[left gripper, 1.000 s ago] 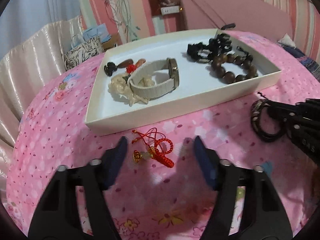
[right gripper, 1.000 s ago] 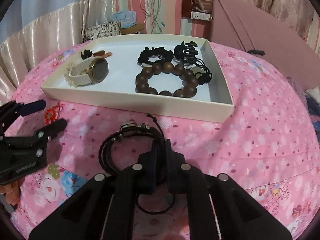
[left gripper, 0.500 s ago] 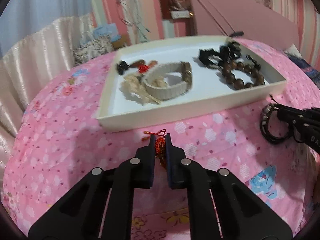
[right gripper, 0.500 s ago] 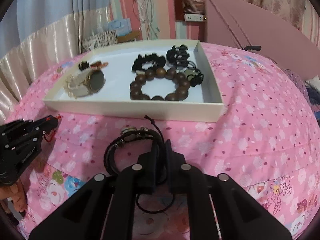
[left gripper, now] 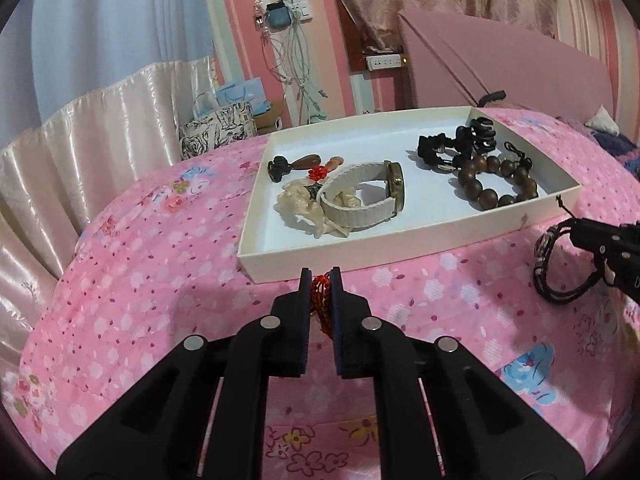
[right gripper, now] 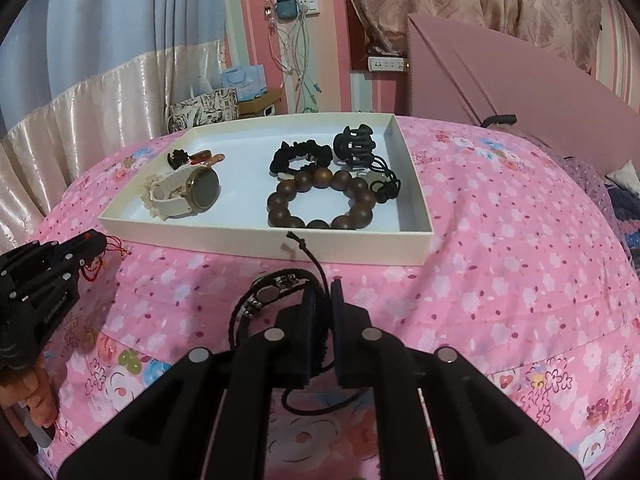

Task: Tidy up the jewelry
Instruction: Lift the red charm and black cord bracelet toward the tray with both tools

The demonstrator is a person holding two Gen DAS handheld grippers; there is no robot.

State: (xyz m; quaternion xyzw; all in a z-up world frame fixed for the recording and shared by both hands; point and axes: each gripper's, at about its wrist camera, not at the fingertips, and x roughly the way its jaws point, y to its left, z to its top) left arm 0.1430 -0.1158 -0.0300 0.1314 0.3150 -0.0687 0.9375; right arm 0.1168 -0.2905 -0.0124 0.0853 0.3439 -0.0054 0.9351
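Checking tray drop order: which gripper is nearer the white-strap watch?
Left. The left gripper, shut on the red cord charm, sits just before the tray wall below the watch; the right gripper holds the black bracelet further right.

Pink floral bedspread [left gripper: 152, 264] — white tray [left gripper: 404, 248], brown bead bracelet [right gripper: 320, 200], red cord charm [left gripper: 320, 300]

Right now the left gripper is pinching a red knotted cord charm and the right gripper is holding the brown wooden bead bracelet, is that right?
Not quite. The left gripper does pinch the red knotted cord charm, but the right gripper holds a black braided cord bracelet. The right wrist view shows the brown wooden bead bracelet lying in the white tray.
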